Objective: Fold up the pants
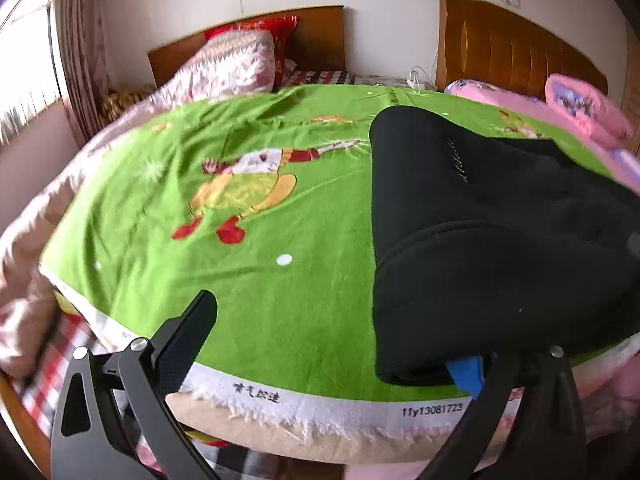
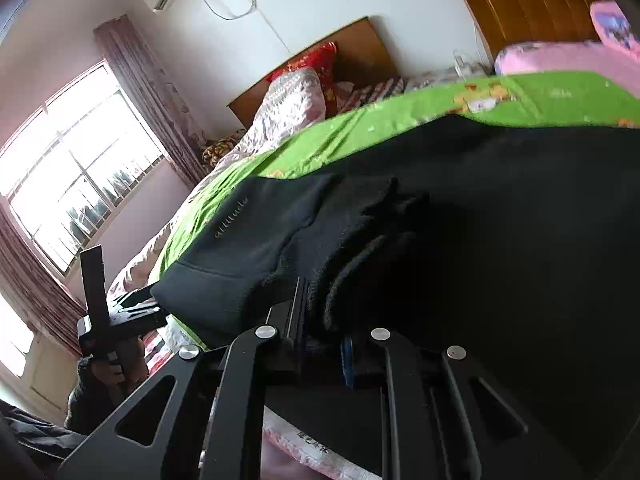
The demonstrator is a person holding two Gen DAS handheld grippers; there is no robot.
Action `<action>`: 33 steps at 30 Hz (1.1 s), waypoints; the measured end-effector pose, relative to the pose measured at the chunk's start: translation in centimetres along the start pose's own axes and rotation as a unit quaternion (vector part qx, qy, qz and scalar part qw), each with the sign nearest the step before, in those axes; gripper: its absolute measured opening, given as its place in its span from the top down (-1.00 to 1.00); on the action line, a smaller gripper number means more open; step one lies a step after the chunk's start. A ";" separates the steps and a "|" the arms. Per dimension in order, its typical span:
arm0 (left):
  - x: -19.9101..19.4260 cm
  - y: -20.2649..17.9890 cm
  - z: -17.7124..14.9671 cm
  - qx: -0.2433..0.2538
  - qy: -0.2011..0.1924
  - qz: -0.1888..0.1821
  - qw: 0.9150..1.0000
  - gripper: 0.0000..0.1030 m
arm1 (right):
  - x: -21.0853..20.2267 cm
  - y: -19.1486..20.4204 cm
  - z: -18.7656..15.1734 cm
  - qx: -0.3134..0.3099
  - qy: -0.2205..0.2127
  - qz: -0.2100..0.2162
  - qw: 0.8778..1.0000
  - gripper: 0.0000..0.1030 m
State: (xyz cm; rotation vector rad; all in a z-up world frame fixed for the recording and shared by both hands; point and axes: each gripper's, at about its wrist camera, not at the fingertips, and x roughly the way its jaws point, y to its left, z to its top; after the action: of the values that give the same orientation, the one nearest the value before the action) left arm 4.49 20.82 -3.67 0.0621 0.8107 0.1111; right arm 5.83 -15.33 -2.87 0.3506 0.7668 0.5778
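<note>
Your left gripper (image 1: 340,344) stands spread wide, right gripper (image 2: 320,320) clamps the black pants (image 1: 480,220); carry that fold evenly toward 12 o'clock over the green blanket (image 1: 240,240).

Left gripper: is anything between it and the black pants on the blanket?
Nothing visible. The left gripper is open, its right finger already at the near edge of the black pants; only bare green blanket lies between.

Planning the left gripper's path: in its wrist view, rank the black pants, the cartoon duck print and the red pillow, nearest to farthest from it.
1. black pants, right, folded edge at the left gripper.
2. cartoon duck print, mid-blanket, left of centre.
3. red pillow, far, against the headboard.
</note>
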 end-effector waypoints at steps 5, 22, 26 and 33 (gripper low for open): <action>0.1 0.2 0.1 0.009 0.015 -0.009 1.000 -0.97 | 0.9 -2.6 -0.7 0.048 0.026 0.005 0.999 0.65; 0.3 -7.2 4.7 0.061 0.015 -0.168 0.984 -0.97 | 3.7 6.0 0.5 -0.205 0.045 -0.116 0.971 -0.47; 1.2 -8.2 3.6 0.092 0.011 -0.146 0.985 -0.97 | 3.4 4.3 -0.4 -0.187 0.049 -0.091 0.977 -0.50; -1.0 -8.6 11.2 0.059 -0.002 -0.168 0.984 -0.97 | 3.4 4.1 -0.3 -0.169 0.047 -0.087 0.981 -0.57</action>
State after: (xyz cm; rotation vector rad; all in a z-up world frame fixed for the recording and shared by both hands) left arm 12.57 12.06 3.90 0.0372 0.8126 -0.2558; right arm 6.10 -10.04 -2.86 -0.0575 0.7651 0.5508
